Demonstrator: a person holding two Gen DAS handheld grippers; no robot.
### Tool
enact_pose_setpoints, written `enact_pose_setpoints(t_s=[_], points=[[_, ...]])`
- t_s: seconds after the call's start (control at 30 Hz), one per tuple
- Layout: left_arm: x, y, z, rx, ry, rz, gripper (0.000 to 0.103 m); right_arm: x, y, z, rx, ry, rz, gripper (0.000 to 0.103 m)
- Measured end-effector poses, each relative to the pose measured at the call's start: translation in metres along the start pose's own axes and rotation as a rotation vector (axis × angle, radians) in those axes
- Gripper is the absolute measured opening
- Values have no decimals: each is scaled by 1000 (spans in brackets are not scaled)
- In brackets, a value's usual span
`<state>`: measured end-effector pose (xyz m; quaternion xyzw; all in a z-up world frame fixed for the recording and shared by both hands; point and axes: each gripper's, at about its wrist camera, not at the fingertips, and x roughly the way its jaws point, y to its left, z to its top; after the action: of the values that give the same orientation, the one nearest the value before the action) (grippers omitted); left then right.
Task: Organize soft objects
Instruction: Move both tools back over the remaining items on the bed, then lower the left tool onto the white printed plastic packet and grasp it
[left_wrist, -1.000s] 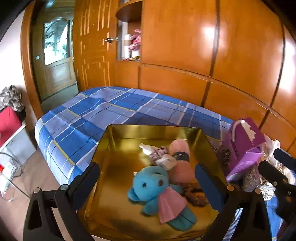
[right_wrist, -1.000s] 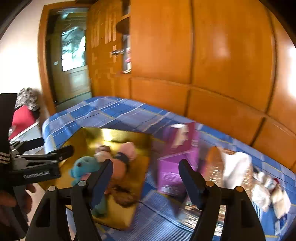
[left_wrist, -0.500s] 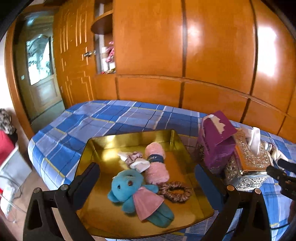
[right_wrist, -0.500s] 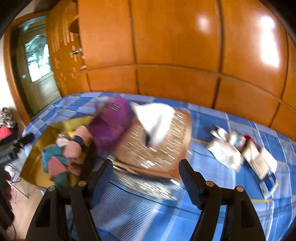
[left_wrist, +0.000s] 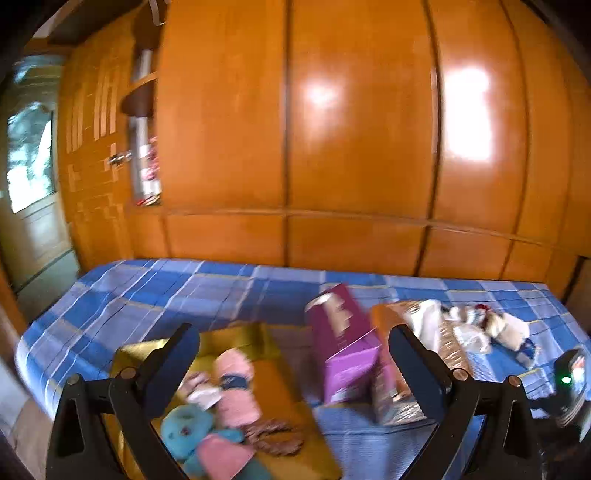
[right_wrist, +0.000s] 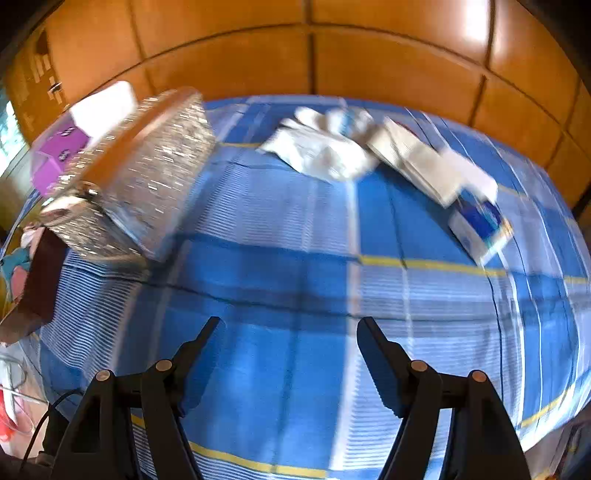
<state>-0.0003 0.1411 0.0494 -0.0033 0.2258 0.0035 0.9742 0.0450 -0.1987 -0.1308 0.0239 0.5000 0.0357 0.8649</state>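
Left view: left gripper (left_wrist: 293, 363) low in the frame, jaws apart, nothing between them. Behind its left finger, at lower left, a gold tray (left_wrist: 258, 339) on the blue plaid bed (left_wrist: 155, 291), holding a teal plush toy (left_wrist: 186, 430) with a pink skirt, a pink roll (left_wrist: 234, 387) with a dark band, a small white-and-mauve bundle (left_wrist: 201, 391) and a brown scrunchie (left_wrist: 275, 437). Right of the tray, a purple box (left_wrist: 341, 343) touching a glittery tissue box (left_wrist: 397, 387); further right, a blurred heap of white packets (left_wrist: 480, 326). Wooden wall panels (left_wrist: 354, 129) across the top. Right view: right gripper (right_wrist: 290, 360) at bottom centre, jaws apart and empty, above bare bedspread. Glittery tissue box (right_wrist: 147, 170) tilted at upper left with the purple box (right_wrist: 61, 153) beyond it; white packets (right_wrist: 325, 147) at upper centre and a blue-and-white carton (right_wrist: 480, 229) at right, all blurred.
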Motion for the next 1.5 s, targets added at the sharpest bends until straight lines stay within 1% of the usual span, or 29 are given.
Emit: enact_pose_setpoints(t_s=[0.07,0.13,0.23,0.27,0.33,0.37,0.4,0.43,0.5,0.53,0.63,0.67,0.7,0.77,0.83,0.9,0.97,1.03,1.07,1.13,1.2,1.27,1.33,1.4,1.43,1.5], points=[[5,-19,11,45,7,-38,103,1,-12,-7,26,9,-1,75],[10,-38,19,90,22,-61,103,3,-19,-10,43,15,-2,75],[22,-77,32,170,57,-160,103,4,-29,-15,64,24,-1,75],[27,-96,37,197,74,-200,103,4,-31,-18,66,25,-4,75],[32,-123,43,222,93,-254,103,2,-36,-22,60,14,-11,75],[39,-143,47,232,122,-294,103,2,-37,-23,59,11,-10,75],[44,-155,49,233,138,-322,103,2,-38,-24,59,8,-8,75],[54,-176,52,231,180,-376,103,2,-40,-25,57,4,-6,75],[73,-205,53,218,263,-418,103,2,-43,-28,56,-4,-2,75],[91,-225,53,198,335,-454,103,1,-44,-29,59,-8,0,75],[133,-268,48,128,491,-492,101,3,-43,-25,69,-13,14,75],[148,-281,44,121,530,-484,100,2,-44,-25,76,-13,21,75],[161,-292,40,113,567,-467,95,1,-46,-25,88,-13,33,75],[182,-309,30,100,637,-459,94,0,-48,-23,111,-14,54,75],[206,-325,19,88,711,-414,92,0,-50,-22,127,-14,70,75],[224,-335,10,99,753,-384,92,-1,-52,-22,141,-14,86,75],[246,-340,0,73,812,-339,92,-2,-54,-22,161,-13,98,75],[264,-340,-8,45,852,-295,92,-2,-55,-22,174,-12,113,75],[274,-340,-12,28,864,-263,92,-3,-56,-22,180,-12,119,75],[286,-342,-16,18,881,-237,92,-4,-58,-21,199,-12,134,75],[298,-343,-22,8,897,-196,92,-3,-61,-21,213,-12,145,75],[307,-345,-25,17,895,-164,92,-3,-62,-21,220,-14,154,75],[314,-347,-27,32,891,-147,93,-3,-63,-21,226,-17,159,75],[321,-347,-32,24,907,-153,92,-3,-63,-21,230,-20,163,75],[322,-347,-37,32,909,-162,90,-2,-63,-21,230,-21,164,75],[315,-351,-43,91,896,-194,89,-2,-64,-21,232,-24,169,75]])
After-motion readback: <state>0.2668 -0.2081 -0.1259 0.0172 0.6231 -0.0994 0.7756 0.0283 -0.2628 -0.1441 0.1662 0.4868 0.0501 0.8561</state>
